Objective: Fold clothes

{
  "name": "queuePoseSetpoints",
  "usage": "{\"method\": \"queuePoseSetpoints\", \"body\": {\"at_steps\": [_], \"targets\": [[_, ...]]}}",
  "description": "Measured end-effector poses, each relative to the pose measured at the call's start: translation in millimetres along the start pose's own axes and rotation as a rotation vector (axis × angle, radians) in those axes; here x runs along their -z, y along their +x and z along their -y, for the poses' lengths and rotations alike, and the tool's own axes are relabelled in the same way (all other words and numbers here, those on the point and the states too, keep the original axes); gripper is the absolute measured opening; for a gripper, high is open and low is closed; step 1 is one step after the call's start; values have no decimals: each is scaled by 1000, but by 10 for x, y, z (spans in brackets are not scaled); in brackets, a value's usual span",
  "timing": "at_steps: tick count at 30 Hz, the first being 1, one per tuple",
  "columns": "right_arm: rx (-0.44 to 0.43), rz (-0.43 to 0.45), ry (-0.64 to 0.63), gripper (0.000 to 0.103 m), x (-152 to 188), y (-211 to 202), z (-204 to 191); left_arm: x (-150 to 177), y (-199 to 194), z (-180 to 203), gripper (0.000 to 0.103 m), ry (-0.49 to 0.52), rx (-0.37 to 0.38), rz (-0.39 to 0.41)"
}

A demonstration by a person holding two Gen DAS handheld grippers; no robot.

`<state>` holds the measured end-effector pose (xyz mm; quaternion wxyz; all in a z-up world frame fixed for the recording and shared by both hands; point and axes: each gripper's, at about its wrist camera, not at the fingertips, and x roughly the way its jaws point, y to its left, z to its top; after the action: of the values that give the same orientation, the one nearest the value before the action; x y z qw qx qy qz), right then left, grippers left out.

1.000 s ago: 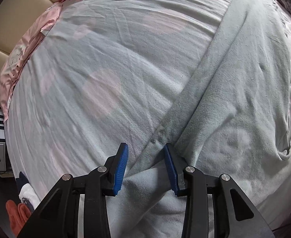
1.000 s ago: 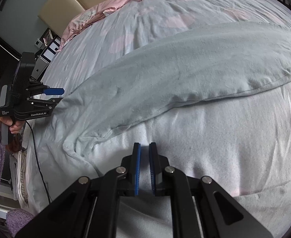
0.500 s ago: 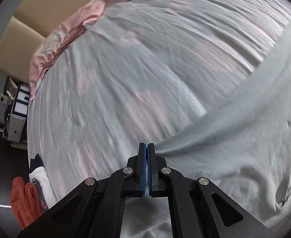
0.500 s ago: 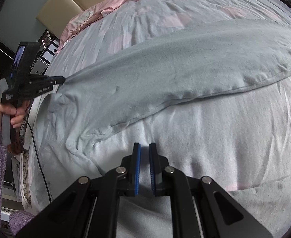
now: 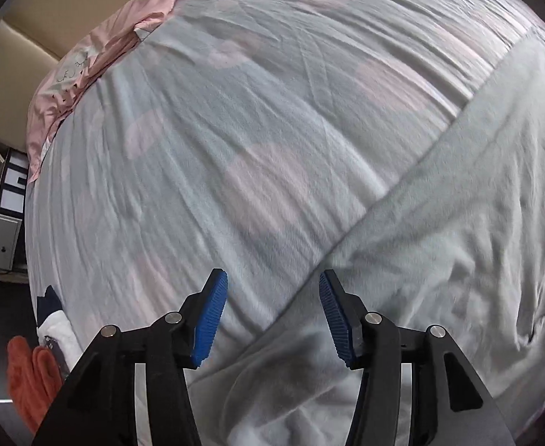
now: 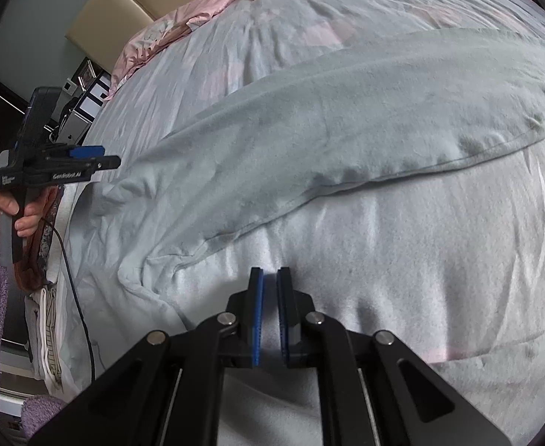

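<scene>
In your left wrist view, your left gripper [image 5: 272, 312] stands released, its blue pads spread wide and holding nothing. The grey garment [image 5: 458, 223] lies flat on the bed [image 5: 235, 130], filling the right and lower part of the view; its straight edge runs diagonally from the upper right down to a spot between your pads, passing just inside the right-hand one. A pink pillow [image 5: 97, 59] sits at the head of the bed, well apart from the work, and a small pile of other clothes [image 5: 45, 349] shows past the bed's left edge. In your right wrist view, your right gripper [image 6: 268, 308] is clenched on a fold of the grey garment [image 6: 347, 141], with pale cloth visible between the nearly closed pads. The garment's long axis runs from left to upper right across this view, with a folded-over layer whose hemmed edge sweeps from near your pads out to the right. Your left gripper [image 6: 86, 158] appears here at the far left, just off the garment's left end, pads apart, held in your hand [image 6: 8, 208]. Judgement: the left end is the free one, and your left gripper is the nearer to it; the coming grasp depends on closing over that diagonal edge while the right hold keeps the cloth anchored.
</scene>
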<state>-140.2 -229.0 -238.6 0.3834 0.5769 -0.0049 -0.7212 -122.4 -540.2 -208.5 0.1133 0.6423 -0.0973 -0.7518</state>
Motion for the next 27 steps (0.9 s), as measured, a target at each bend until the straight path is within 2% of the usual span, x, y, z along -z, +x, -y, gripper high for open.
{"method": "queuePoseSetpoints", "body": {"at_steps": [5, 9, 15, 19, 24, 25, 27], "targets": [[-6, -7, 12, 8, 12, -9, 22, 453, 166, -136, 53, -6, -56, -109], [1, -9, 5, 8, 18, -13, -5, 733, 172, -217, 53, -23, -74, -111], [6, -9, 5, 8, 13, -10, -15, 751, -38, -550, 53, -121, -43, -49], [9, -10, -1, 8, 14, 4, -21, 673, 42, -772, 53, -233, -2, -61], [-1, -13, 7, 8, 9, 25, 3, 714, 279, -530, 52, -132, -18, -110], [-4, -14, 10, 8, 8, 30, 10, 716, 315, -505, 48, -135, -11, -115], [-3, -13, 8, 8, 11, 32, 5, 698, 308, -493, 9, -179, 28, -102]]}}
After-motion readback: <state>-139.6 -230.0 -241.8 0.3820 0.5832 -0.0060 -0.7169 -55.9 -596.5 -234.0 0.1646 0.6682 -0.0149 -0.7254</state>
